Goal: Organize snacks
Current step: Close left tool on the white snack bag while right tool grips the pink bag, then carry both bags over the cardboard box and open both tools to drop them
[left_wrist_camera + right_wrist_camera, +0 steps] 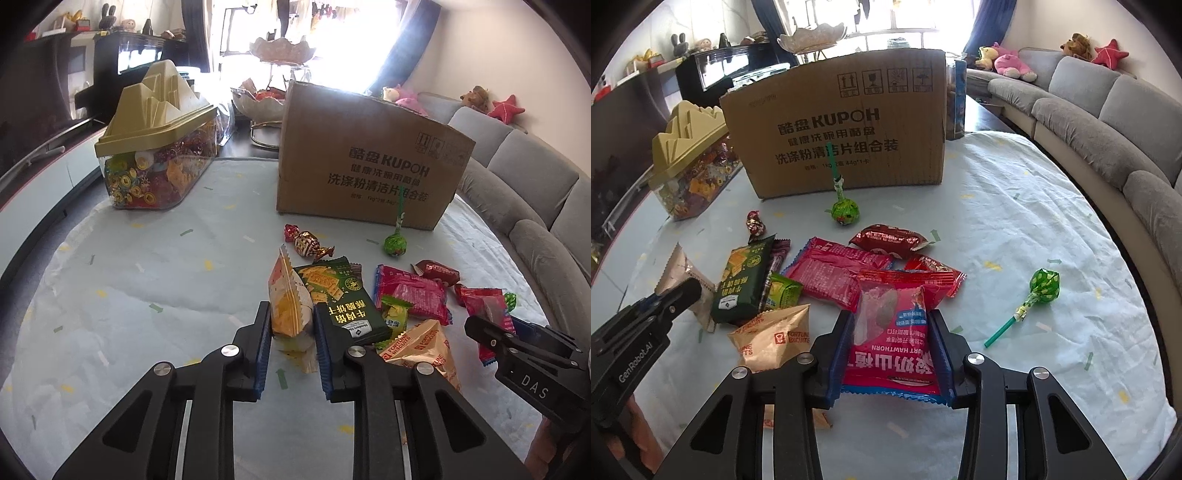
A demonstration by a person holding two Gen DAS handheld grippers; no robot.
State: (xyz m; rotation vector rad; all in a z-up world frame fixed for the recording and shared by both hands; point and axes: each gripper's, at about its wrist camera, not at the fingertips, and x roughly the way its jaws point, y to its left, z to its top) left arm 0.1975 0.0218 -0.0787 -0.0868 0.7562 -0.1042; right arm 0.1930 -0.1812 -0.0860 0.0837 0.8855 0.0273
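Left of the cardboard box [373, 155]: gold-lidded candy jar [159, 147] | in front of box: your left gripper [291, 332] clamps an upright orange-white snack packet [286, 302], dark green biscuit pack [341, 299] touching its right finger | your right gripper [892, 350] holds red hawthorn packet [892, 332], edge cut off | green lollipop [1034, 295] right, on the desk [1015, 221].

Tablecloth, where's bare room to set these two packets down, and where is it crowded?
Free: the tablecloth on the left, between the gold-lidded candy jar and the left gripper; also the right stretch between the cardboard box and the sofa, beyond the loose green lollipop. Crowded: the snack pile in the middle, ahead of the right gripper.
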